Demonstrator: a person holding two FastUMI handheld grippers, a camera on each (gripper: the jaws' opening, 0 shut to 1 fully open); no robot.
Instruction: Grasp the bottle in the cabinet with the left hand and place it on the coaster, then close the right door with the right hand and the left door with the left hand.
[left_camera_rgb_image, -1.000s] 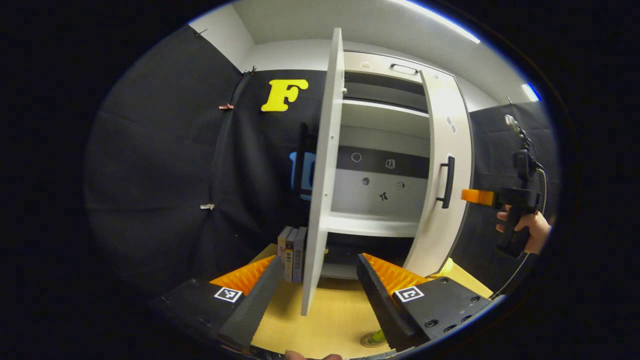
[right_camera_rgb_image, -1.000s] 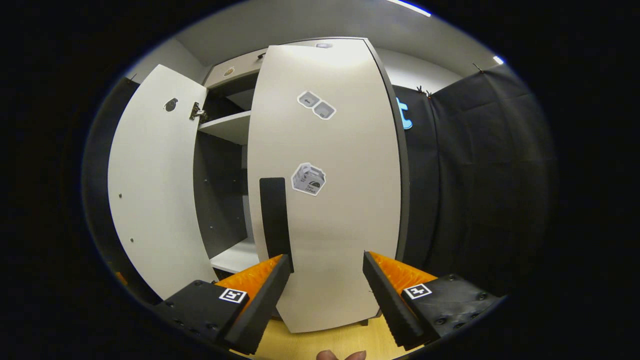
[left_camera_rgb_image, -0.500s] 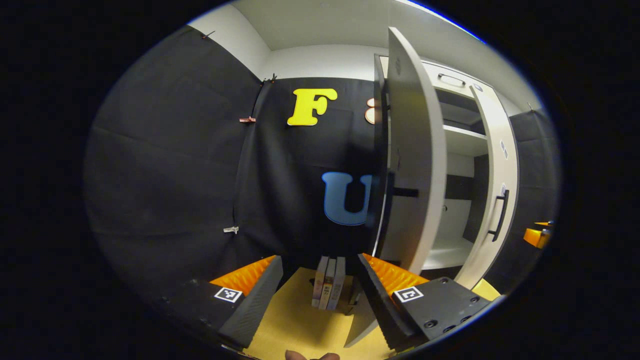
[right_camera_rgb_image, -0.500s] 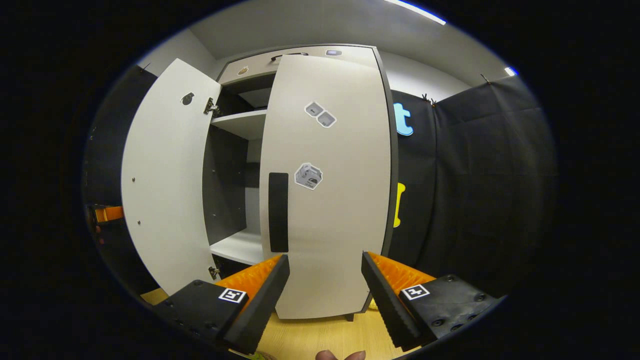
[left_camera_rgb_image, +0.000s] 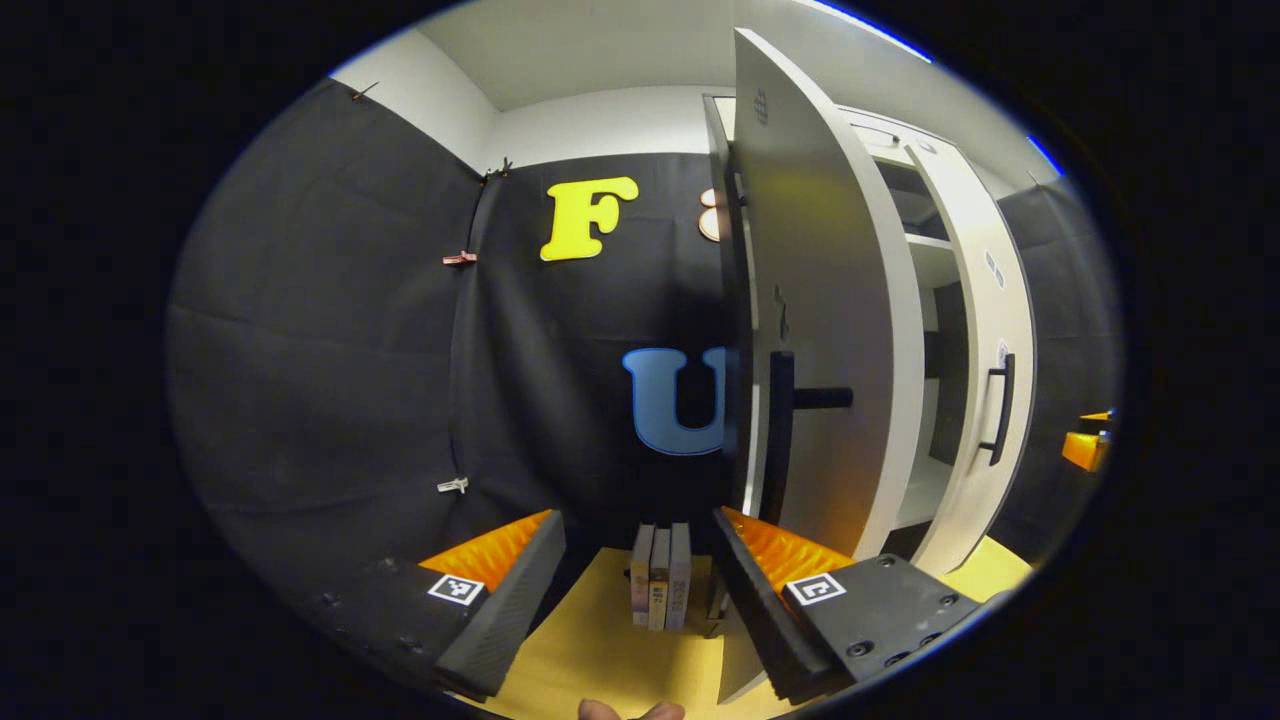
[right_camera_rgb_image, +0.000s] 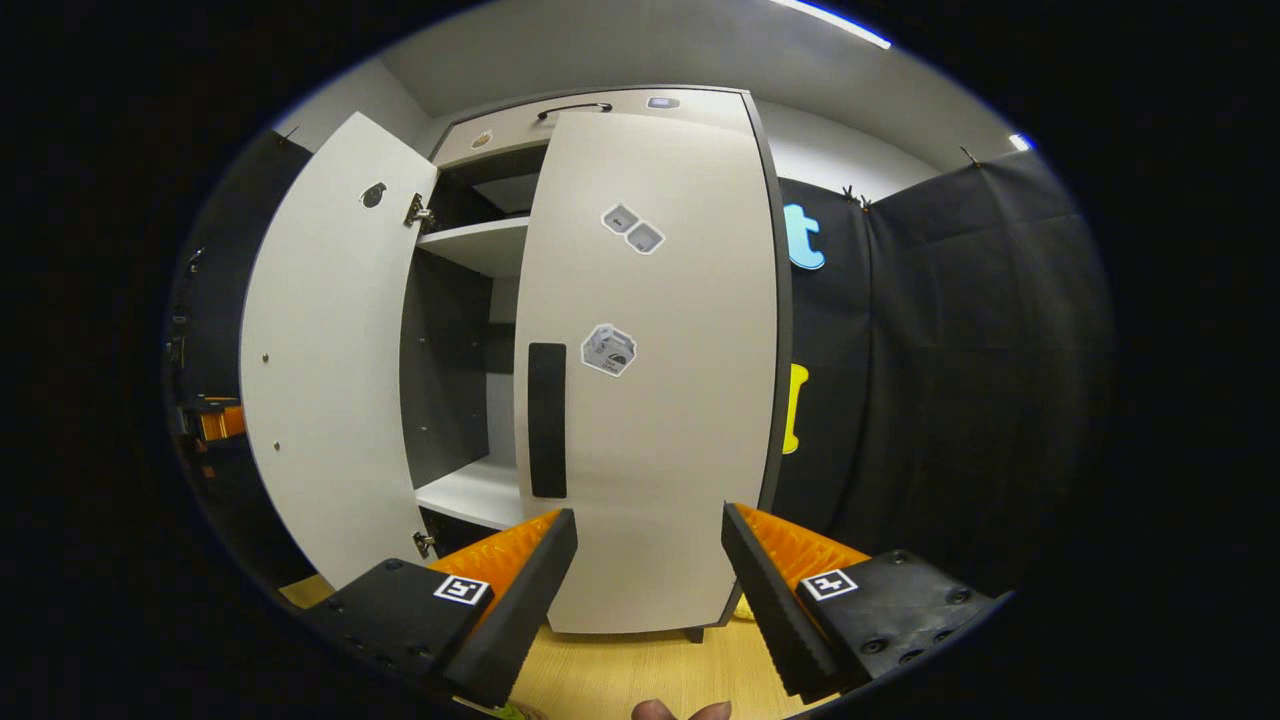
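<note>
**Right door nearly home, left door next**

As the right door (right_camera_rgb_image: 650, 380) is settling almost flush against the cabinet (right_camera_rgb_image: 590, 100), I am easing the right gripper (right_camera_rgb_image: 648, 590) back from it, jaws released and holding nothing; a second ago that door was filling more of the right gripper view and standing at a wider angle. I am swinging the left gripper (left_camera_rgb_image: 638, 590) around to the outside of the left door (left_camera_rgb_image: 820, 330), which is hanging wide open, its black handle (left_camera_rgb_image: 780, 430) now just ahead of my released, empty jaws where a second ago I was facing the door's edge and the open shelves. I judge the bottle step done, though I cannot make out the bottle or the coaster here. A few books (left_camera_rgb_image: 660, 590) are standing upright on the pale wooden tabletop (left_camera_rgb_image: 600, 650) beside the cabinet. Black cloth is lining the booth under white ceiling light.
</note>
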